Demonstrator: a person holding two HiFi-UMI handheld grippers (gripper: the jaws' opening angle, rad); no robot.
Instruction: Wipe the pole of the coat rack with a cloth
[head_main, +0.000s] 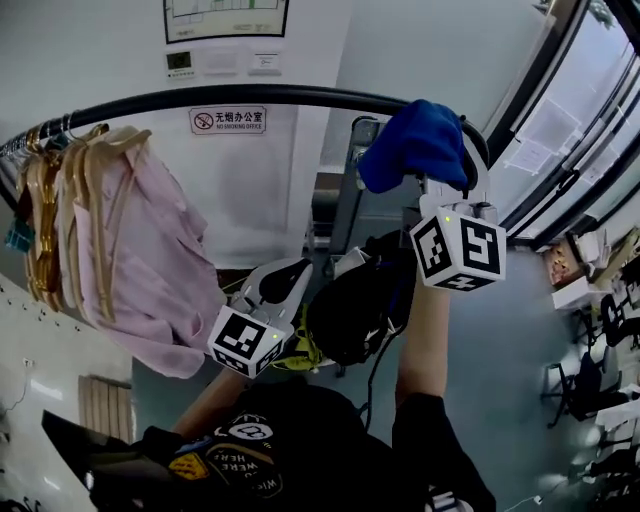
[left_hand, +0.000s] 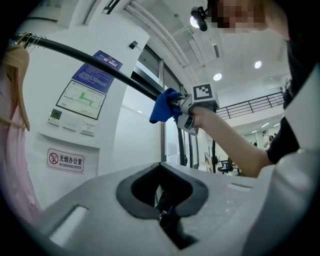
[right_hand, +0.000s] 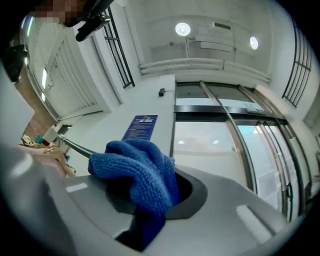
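Note:
The coat rack's black pole arcs across the top of the head view. A blue cloth is bunched over the pole near its right end. My right gripper is raised under it and shut on the cloth, whose folds fill the jaws in the right gripper view. The left gripper view shows the cloth pressed on the pole. My left gripper hangs lower, well below the pole, jaws together and holding nothing.
A pink garment on wooden hangers hangs at the pole's left end. A no-smoking sign is on the white wall behind. The rack's grey upright stands below the cloth. Glass doors are at the right.

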